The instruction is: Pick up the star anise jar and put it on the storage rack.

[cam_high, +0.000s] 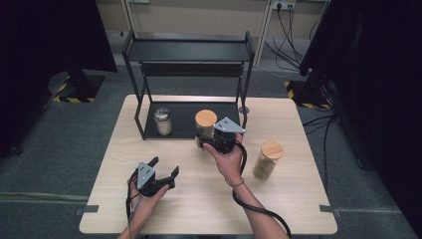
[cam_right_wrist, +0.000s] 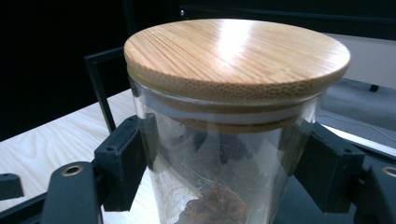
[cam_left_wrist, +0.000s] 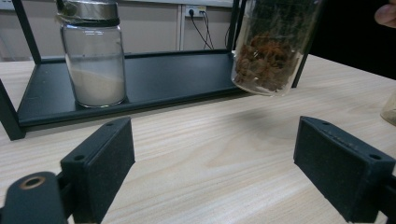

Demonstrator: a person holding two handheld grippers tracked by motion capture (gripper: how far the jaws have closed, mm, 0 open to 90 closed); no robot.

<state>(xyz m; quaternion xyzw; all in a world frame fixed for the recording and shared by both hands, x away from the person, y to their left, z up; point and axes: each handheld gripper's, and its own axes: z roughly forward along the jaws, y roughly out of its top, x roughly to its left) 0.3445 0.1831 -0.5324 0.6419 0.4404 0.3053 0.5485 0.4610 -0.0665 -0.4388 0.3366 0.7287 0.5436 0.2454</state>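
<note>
My right gripper [cam_high: 208, 139] is shut on a glass jar with a bamboo lid [cam_high: 205, 119], holding it off the table just in front of the black shelf rack [cam_high: 191, 50]. In the right gripper view the jar [cam_right_wrist: 224, 140] sits between both pads [cam_right_wrist: 126, 158], with brown spice at its bottom. From the left gripper view the same jar [cam_left_wrist: 273, 46] hangs tilted above the wood. My left gripper [cam_high: 164, 169] rests open near the table's front left, its pads [cam_left_wrist: 100, 168] wide apart with nothing between them. A metal-lidded jar of white powder [cam_high: 163, 121] stands on the rack's lower shelf [cam_left_wrist: 154, 84].
A second bamboo-lidded jar [cam_high: 267, 159] stands on the table [cam_high: 278, 209] to the right of my right hand. The rack's upper shelf spans the back. Cables [cam_high: 288, 30] run along the floor behind the table.
</note>
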